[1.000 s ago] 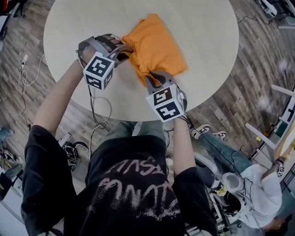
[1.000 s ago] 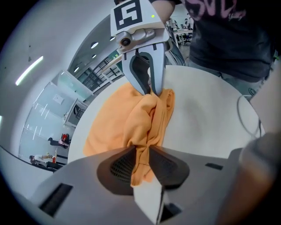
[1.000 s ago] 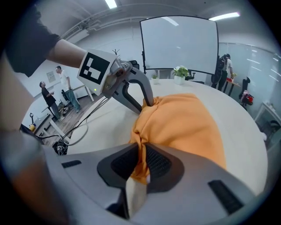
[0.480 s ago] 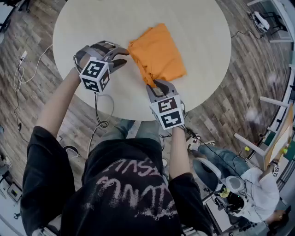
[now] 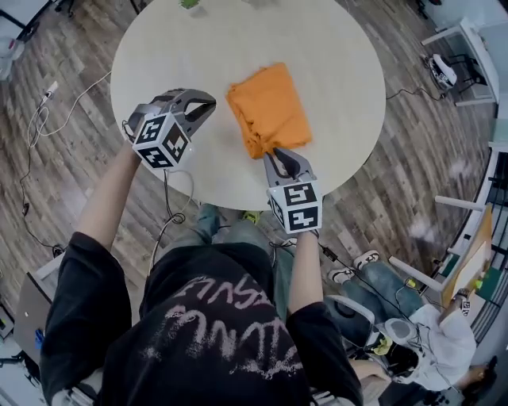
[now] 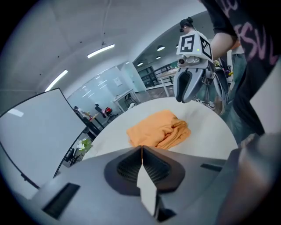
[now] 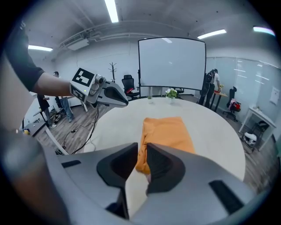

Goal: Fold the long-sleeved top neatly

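The orange long-sleeved top [image 5: 268, 109] lies folded into a compact rectangle on the round pale table [image 5: 238, 40], with a bunched near corner. My left gripper [image 5: 208, 101] hovers to the left of it, apart from the cloth, jaws shut together with nothing in them [image 6: 141, 147]. My right gripper [image 5: 279, 153] hangs above the top's near corner. Its jaws are closing with a narrow gap [image 7: 140, 147] and no cloth pinched; the top [image 7: 169, 132] shows through the gap, lying on the table below. From the left gripper view the top [image 6: 160, 129] sits just beyond the shut jaws.
A small plant [image 5: 189, 4] stands at the table's far edge. Cables [image 5: 40, 135] trail over the wood floor at left. Another person sits at lower right [image 5: 429, 333]. A large white screen [image 7: 172, 61] stands beyond the table.
Both grippers let go of the top and drew up and back from it. The left one, which was at the top's left edge, has shut empty. The top now lies flat.
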Tool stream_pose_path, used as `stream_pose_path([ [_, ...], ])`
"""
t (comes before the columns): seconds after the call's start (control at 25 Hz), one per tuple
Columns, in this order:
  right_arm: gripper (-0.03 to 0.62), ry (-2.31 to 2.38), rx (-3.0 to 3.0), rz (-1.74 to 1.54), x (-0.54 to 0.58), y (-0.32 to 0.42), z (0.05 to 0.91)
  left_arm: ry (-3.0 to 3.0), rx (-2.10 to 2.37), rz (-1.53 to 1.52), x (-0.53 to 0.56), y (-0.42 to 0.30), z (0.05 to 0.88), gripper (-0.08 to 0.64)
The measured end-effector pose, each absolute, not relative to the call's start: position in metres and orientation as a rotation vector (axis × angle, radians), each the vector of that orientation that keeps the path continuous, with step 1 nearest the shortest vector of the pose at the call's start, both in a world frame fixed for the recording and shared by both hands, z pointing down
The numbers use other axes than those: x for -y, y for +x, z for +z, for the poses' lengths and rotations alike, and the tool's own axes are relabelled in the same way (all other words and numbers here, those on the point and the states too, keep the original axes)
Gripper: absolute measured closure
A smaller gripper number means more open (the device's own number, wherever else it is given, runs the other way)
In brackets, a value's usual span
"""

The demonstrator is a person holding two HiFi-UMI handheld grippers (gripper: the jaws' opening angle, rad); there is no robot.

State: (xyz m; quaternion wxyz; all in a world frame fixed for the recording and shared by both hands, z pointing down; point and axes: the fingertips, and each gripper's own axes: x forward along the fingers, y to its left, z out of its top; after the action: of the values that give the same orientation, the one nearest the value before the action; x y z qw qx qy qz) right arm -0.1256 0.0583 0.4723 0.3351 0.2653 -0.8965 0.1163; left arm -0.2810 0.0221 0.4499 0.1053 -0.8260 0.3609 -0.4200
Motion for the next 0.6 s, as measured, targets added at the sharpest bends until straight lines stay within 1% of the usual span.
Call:
stream_pose_path([
  [0.36,0.572,0.784,2.441,0.242,-0.038,-0.098,0.422,-2.434,-1.467,-1.064,-0.036,-0.274,0.398,0.549],
  [0.6,0.586,0.88,2.476,0.218,-0.031,-0.077,0.393,-2.438,-1.677,-0.919,-0.043,-0.275,0.365,0.549],
])
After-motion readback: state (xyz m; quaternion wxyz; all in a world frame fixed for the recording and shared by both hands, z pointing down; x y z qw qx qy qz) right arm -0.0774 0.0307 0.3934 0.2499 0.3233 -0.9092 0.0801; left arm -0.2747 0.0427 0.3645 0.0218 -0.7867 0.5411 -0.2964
